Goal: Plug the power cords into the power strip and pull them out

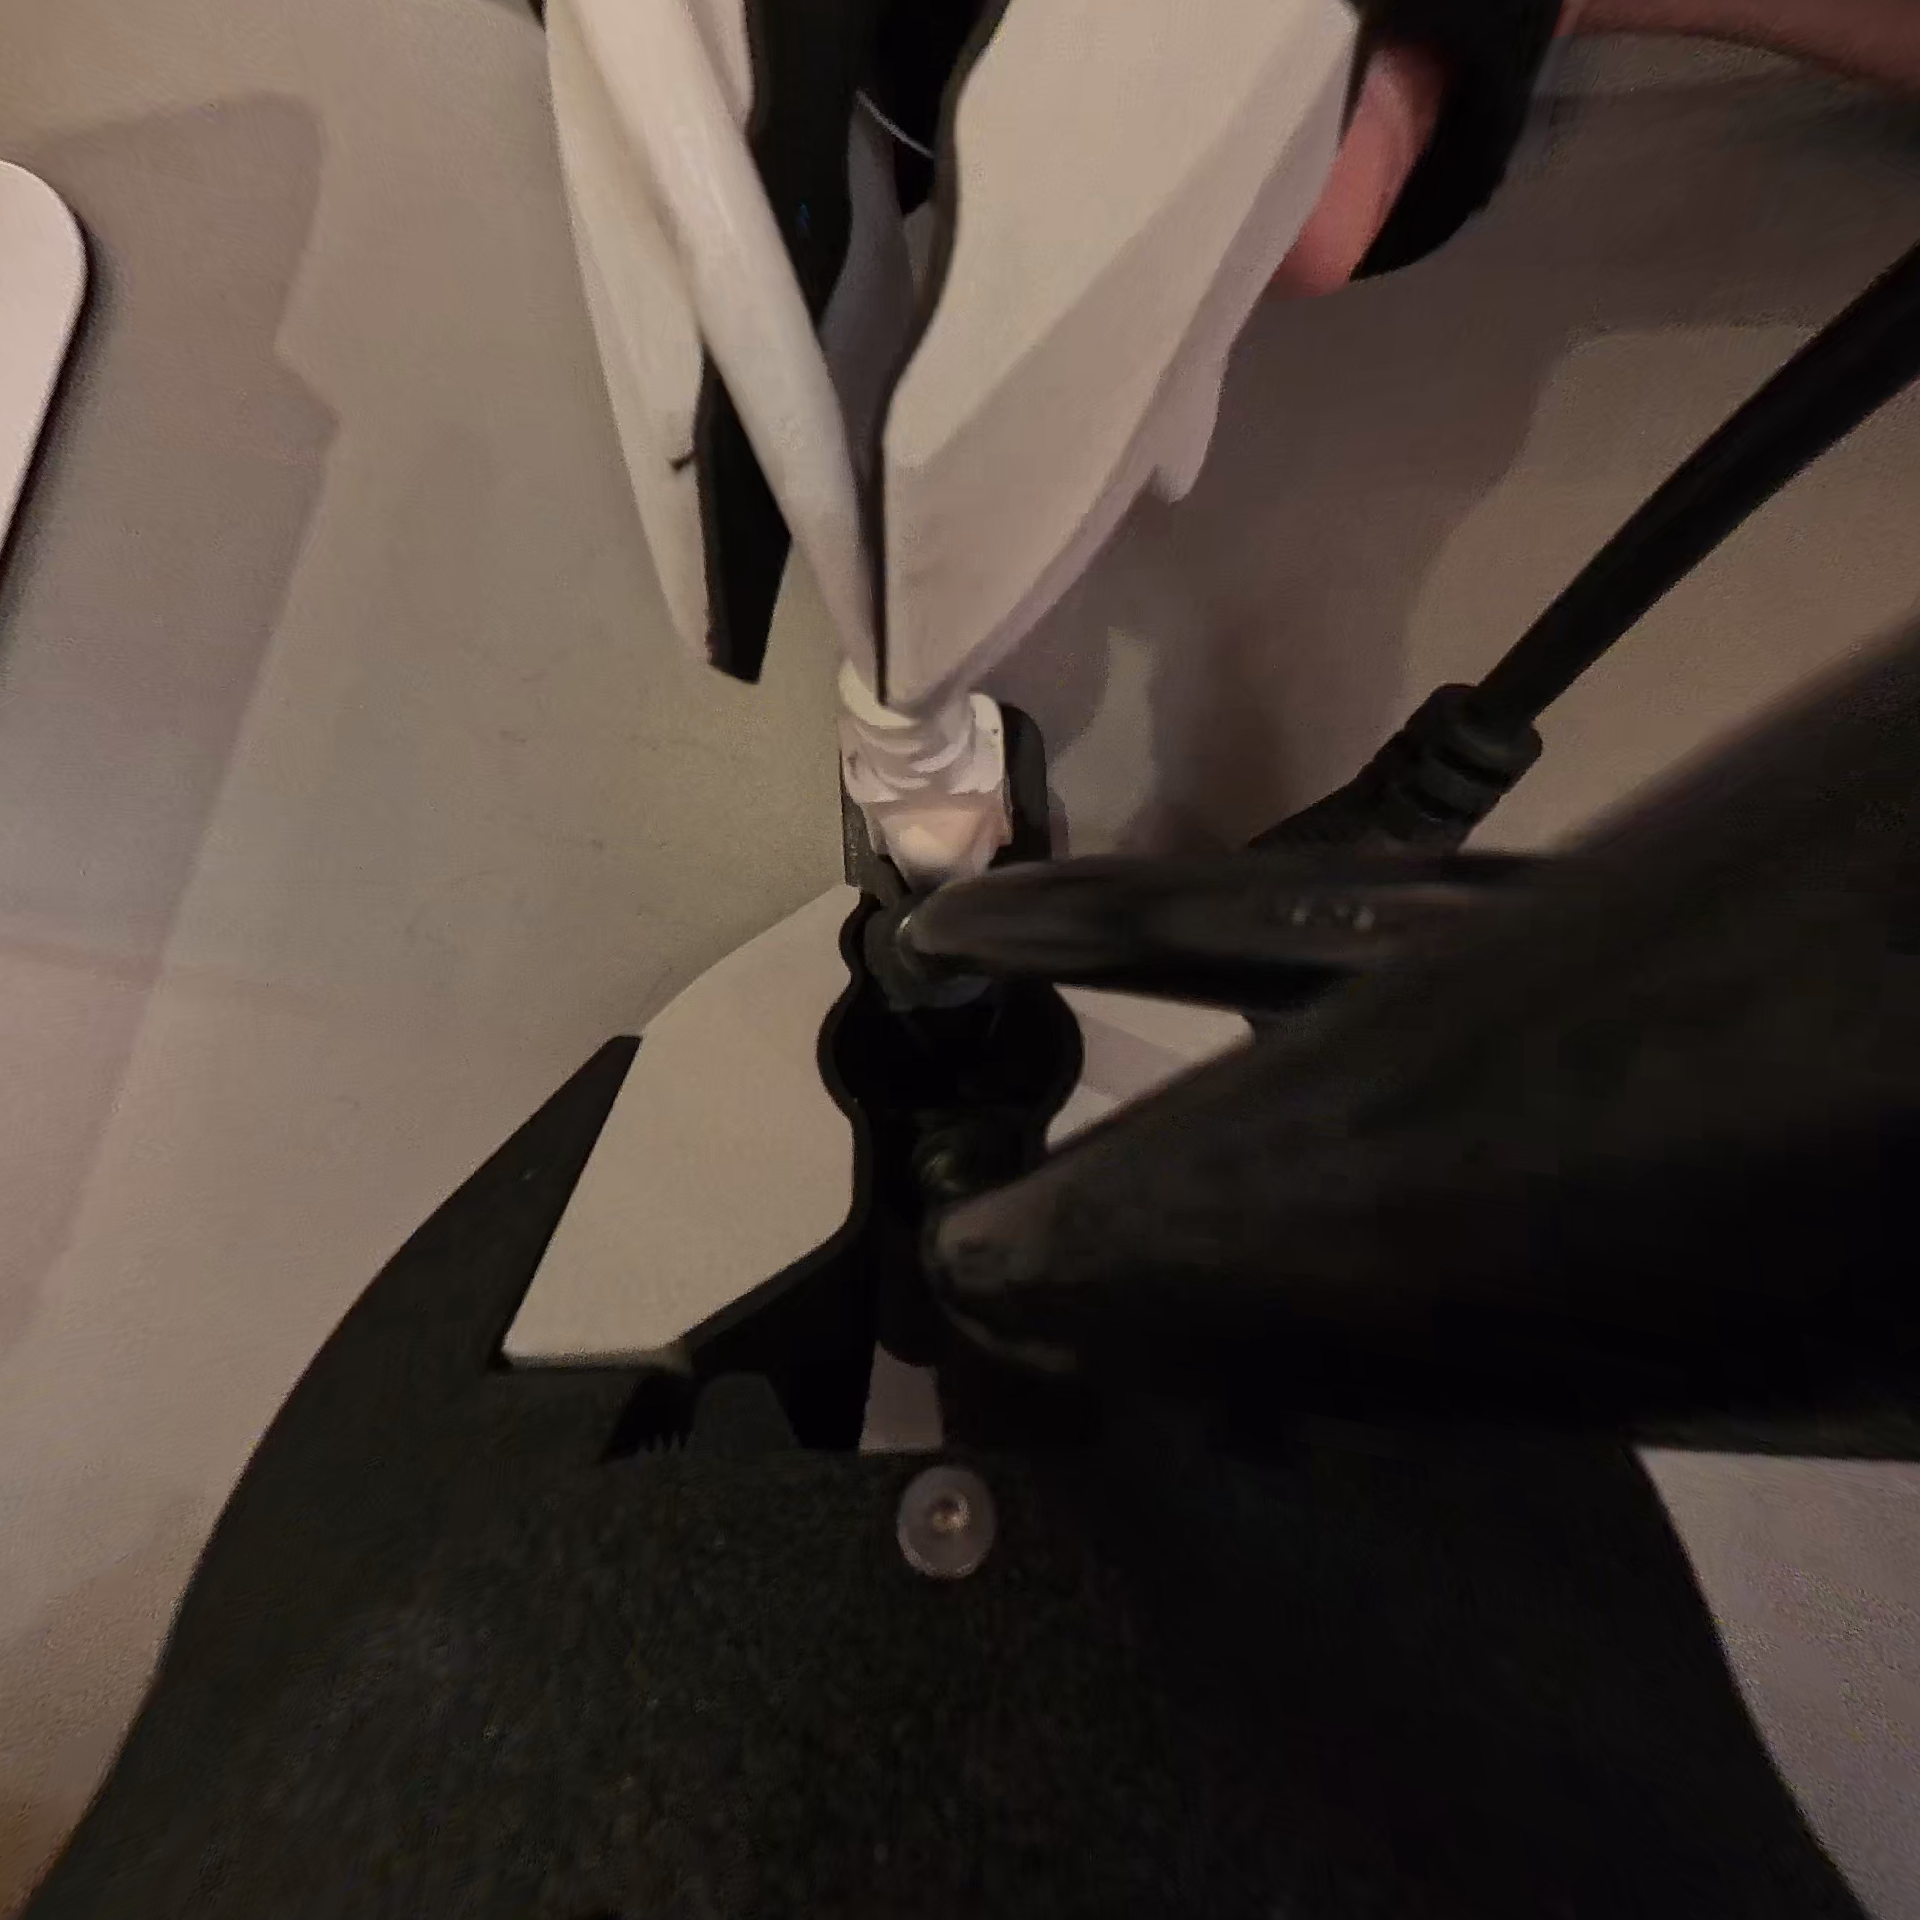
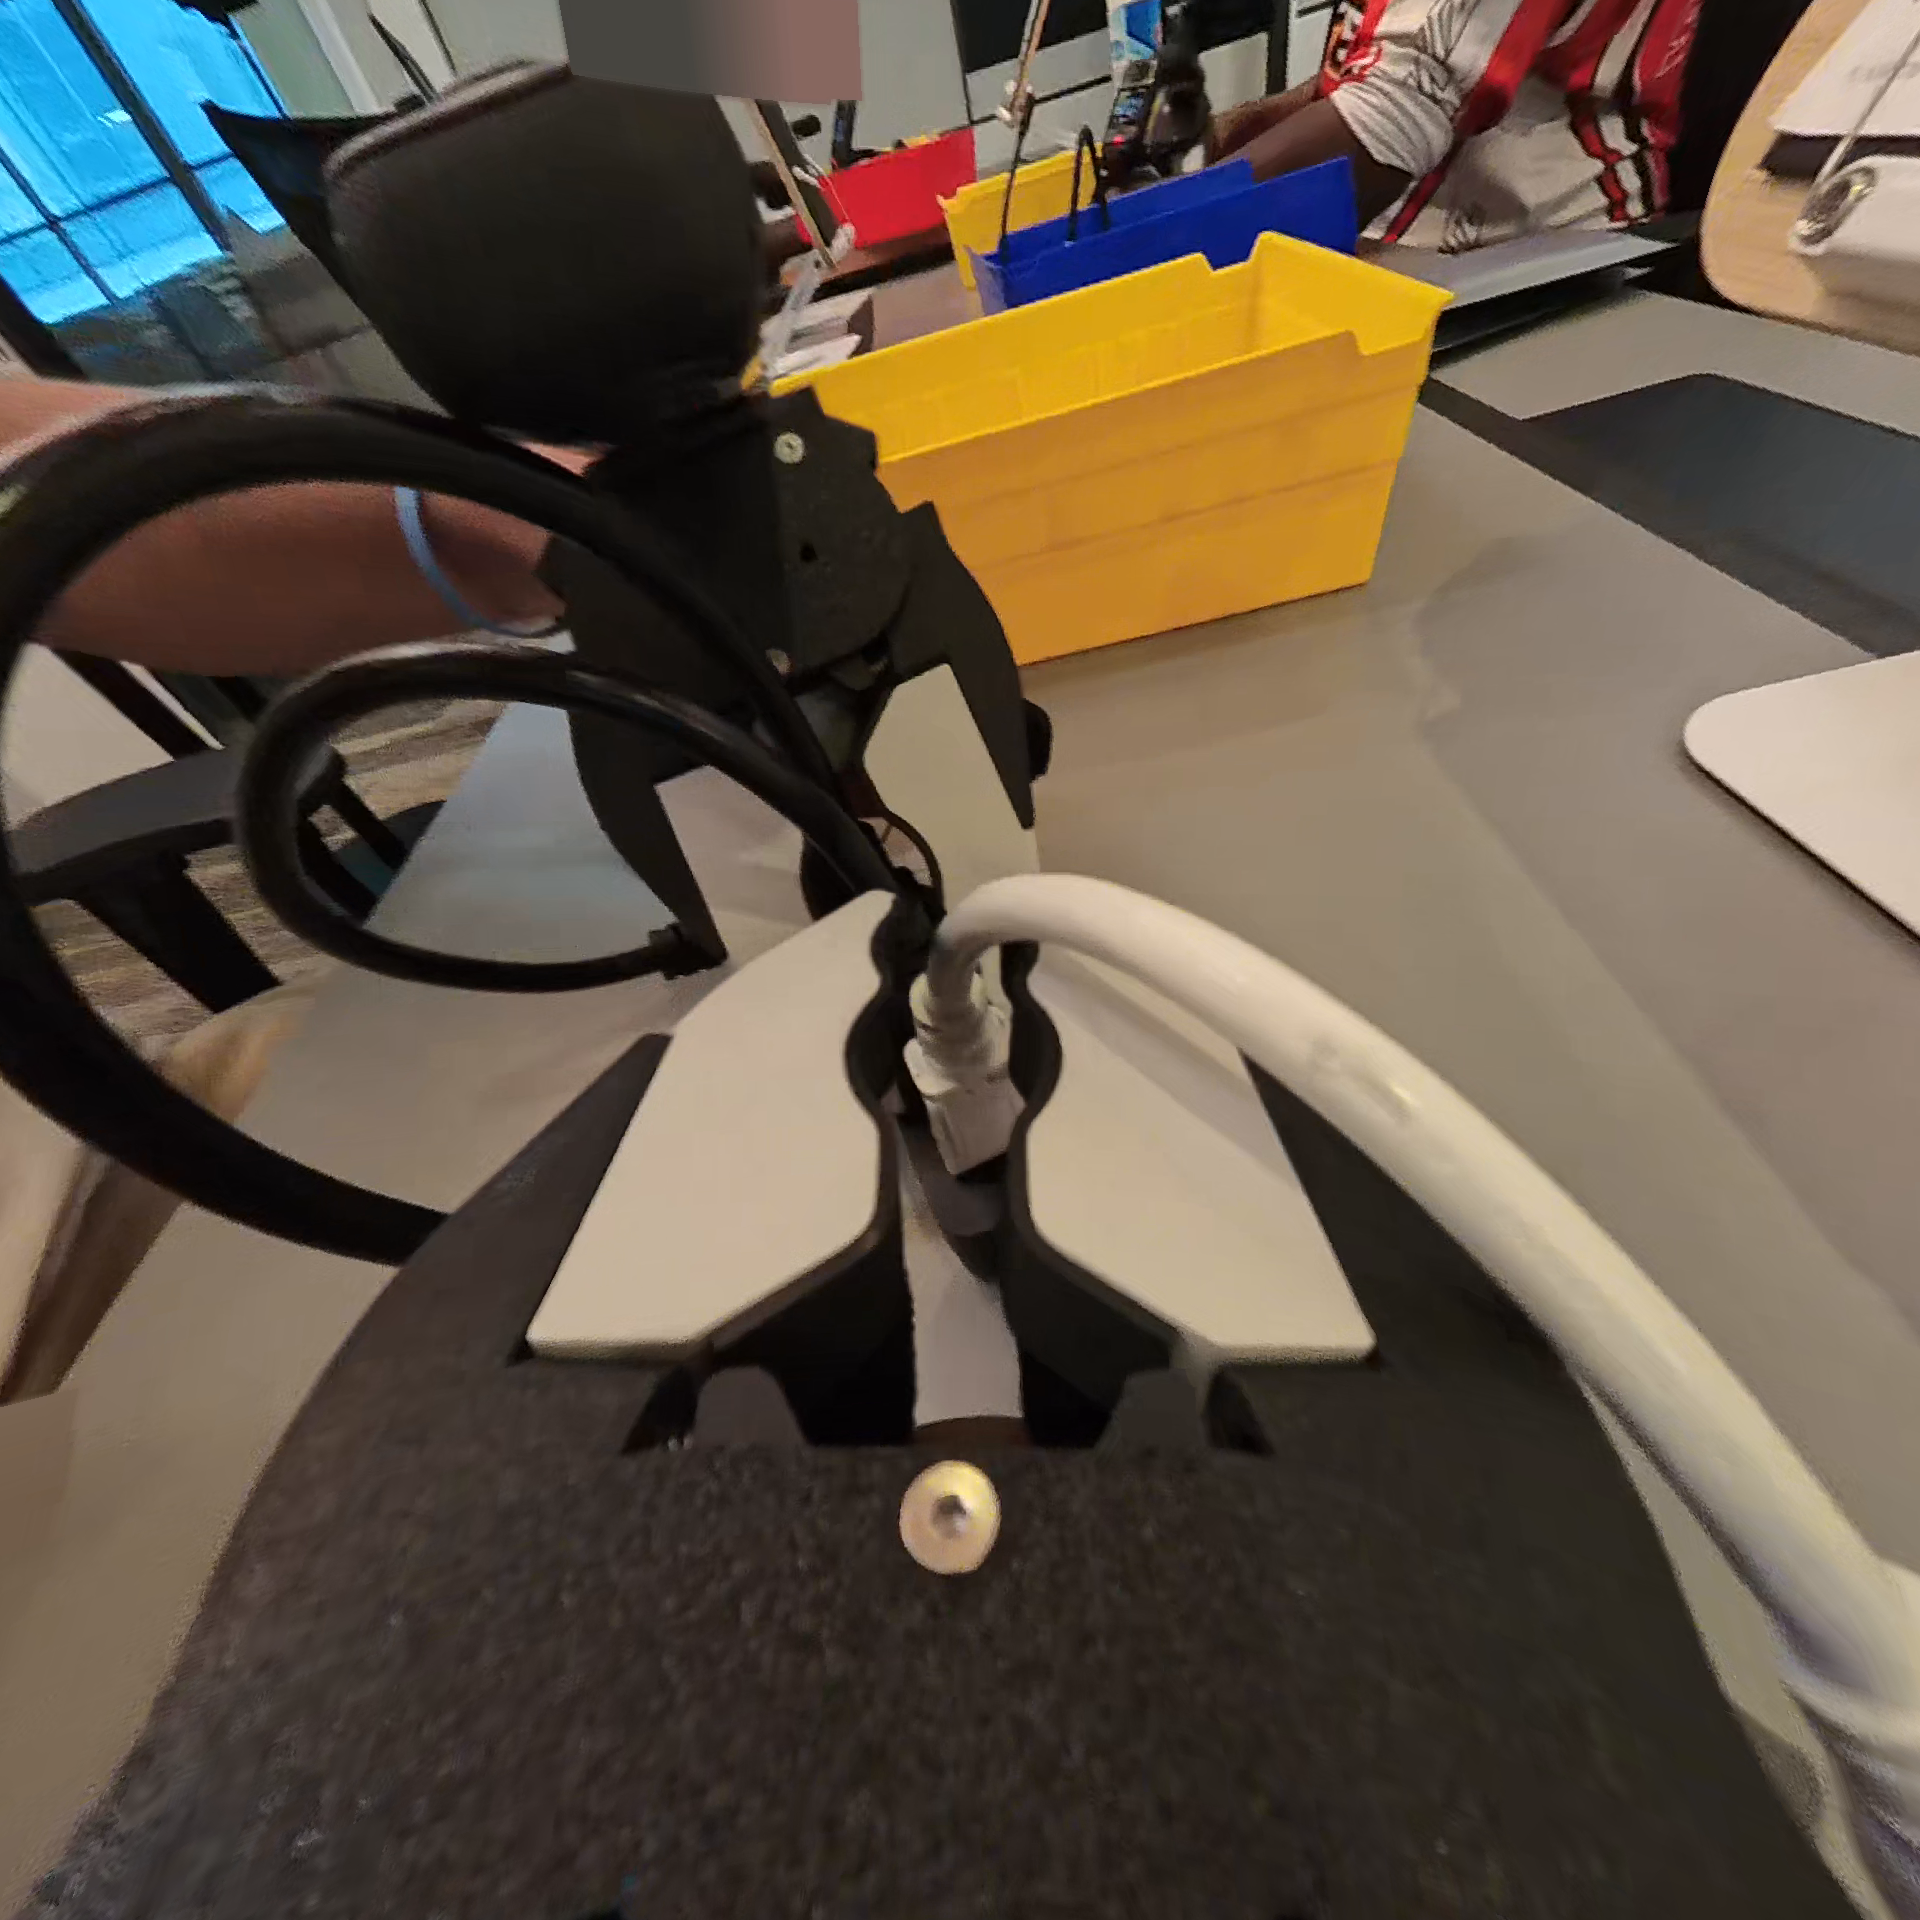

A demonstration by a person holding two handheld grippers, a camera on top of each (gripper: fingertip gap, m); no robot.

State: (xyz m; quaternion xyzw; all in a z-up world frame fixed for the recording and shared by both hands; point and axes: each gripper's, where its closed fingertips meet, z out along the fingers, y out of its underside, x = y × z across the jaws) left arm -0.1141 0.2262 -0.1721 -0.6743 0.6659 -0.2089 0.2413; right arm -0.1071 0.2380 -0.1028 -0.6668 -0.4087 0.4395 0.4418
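Above grey bench (image 2: 1351, 727): right gripper (image 2: 951, 1049) clamping white plug (image 2: 961, 1091), left gripper (image 1: 940, 997) clamping black cord (image 1: 1143, 920); power strip unseen, progress unclear.

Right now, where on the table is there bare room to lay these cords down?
Bare grey table lies between the yellow bin and the white pad. It is crowded where the white cord and black cord loop beside the two hand-held grippers.
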